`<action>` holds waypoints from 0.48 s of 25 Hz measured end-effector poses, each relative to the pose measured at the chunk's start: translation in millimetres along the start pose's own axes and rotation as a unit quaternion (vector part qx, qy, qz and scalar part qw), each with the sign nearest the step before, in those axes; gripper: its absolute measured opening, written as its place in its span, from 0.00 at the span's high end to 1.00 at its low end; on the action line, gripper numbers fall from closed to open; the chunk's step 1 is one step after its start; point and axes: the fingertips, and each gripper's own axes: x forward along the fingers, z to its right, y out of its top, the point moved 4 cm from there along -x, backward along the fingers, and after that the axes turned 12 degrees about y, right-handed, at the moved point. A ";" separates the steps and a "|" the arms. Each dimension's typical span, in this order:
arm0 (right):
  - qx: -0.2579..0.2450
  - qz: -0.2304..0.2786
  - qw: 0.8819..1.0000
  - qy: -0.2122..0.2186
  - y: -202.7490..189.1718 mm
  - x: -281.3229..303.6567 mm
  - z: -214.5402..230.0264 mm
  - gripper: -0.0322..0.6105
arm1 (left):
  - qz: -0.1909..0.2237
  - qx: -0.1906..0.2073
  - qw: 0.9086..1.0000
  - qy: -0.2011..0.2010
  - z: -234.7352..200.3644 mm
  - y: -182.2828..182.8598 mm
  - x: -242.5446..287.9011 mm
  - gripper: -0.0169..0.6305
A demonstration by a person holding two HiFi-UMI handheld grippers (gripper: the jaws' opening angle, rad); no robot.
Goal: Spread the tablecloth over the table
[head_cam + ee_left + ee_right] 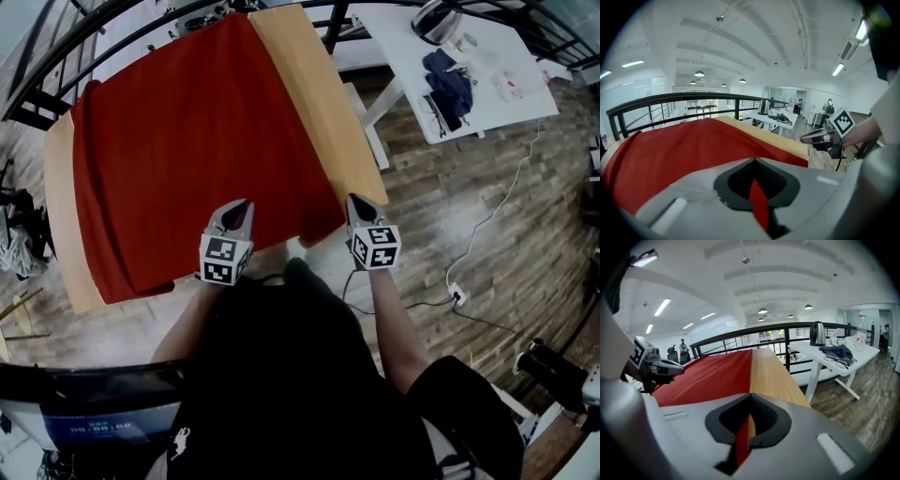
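Over the wooden bench [314, 103], from the head view: red tablecloth [197, 141] lying flat across most of the top. Long axis along the bench, running from the person toward a black railing [670, 97]. Bare light-wood strip down the right side, narrower one down the left. Near hem at the bench's near end, caught up by both claws.

Left claw [240, 208]: pressed together on the near hem. Confirmed in the left gripper view, with a thin red strip of cloth pinched between dark ribbed pads.

Right claw [357, 203]: likewise closed. Red sliver nipped between the pads in the right gripper view, at the cloth's near right corner, wood grain just beyond.

Head view only: whole outline of the cloth, marker cubes on the claws, plank floor [544, 244], dark garment [448, 84] lying on a white desk [394, 37].

Gripper views only: the pinch itself, ceiling lights, each claw seen side-on from the other. Steel kettle [816, 333] upright in profile in the right gripper view.

Cloth matte and smooth with few creases, slightly bunched at the far left corner. Claws: grey moulded shells with pointed tips.
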 end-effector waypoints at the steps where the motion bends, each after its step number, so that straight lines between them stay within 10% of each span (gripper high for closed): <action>1: -0.005 -0.001 1.000 0.013 4.0 8.3 1.7 0.94 | -0.001 0.000 1.000 0.004 5.3 4.9 7.9 0.96; 12: 0.005 -0.007 0.995 0.104 63.4 132.8 1.2 0.85 | -0.035 -0.026 0.999 -0.005 7.3 52.0 88.2 0.90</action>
